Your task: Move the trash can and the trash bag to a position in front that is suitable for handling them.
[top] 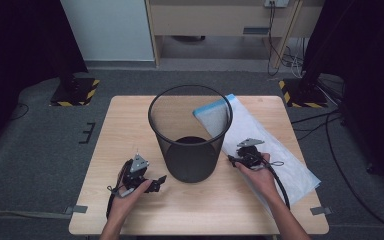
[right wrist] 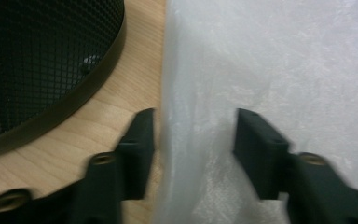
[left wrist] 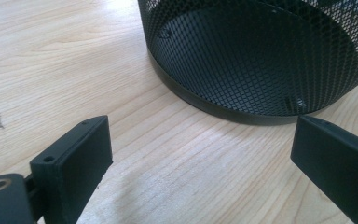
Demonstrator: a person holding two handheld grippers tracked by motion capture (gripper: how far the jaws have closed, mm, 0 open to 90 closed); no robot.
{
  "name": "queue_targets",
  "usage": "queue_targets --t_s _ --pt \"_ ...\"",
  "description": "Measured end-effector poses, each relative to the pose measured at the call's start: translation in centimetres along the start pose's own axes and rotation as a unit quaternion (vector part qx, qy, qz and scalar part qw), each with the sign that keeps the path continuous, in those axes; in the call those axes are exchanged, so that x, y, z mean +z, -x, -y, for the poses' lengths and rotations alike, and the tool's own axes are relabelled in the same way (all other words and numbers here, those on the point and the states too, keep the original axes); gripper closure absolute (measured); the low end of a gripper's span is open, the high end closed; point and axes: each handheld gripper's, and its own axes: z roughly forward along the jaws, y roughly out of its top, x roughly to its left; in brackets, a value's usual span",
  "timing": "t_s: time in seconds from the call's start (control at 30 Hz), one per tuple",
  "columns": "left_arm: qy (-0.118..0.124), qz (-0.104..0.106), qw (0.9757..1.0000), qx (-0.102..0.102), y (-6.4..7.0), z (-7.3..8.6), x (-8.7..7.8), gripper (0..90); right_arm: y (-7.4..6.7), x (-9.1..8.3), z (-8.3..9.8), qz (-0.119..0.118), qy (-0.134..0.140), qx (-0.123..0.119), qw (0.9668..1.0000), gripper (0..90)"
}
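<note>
Bag [top: 275, 145] lies flat along the counter's [top: 130, 130] right edge, beside the bin [top: 190, 135]; its near-left edge sits between the right claw's [right wrist: 193, 140] part-open jaws. Left claw [left wrist: 200, 154] gapes wide, empty.

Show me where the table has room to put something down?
Bare wood lies left of the bin, beyond the left gripper, and along the table's near edge between the forearms. The right side is crowded: the plastic bag covers it, under the right gripper.
</note>
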Motion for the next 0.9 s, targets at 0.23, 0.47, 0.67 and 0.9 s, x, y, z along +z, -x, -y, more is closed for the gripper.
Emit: queue_targets --t_s 0.23,0.47,0.67,0.9 --pt "0.005 -0.005 1.0 -0.004 -0.6 0.0 -0.2 4.4 0.9 0.0 0.0 -0.003 0.004 0.033 0.9994 90.0" --pt "0.011 -0.009 0.9999 -0.003 -1.2 -0.8 -0.4 4.6 1.8 -2.4 -1.3 -0.006 0.023 0.019 0.9995 90.0" --pt "0.021 -0.011 0.9997 -0.004 -2.5 -2.1 -1.2 4.5 2.5 -4.4 -3.6 -0.007 0.031 0.014 0.9994 90.0" --pt "0.031 -0.022 0.9993 -0.002 -4.4 -4.1 -2.7 4.2 3.2 -5.7 -5.9 -0.023 0.032 0.024 0.9989 90.0"
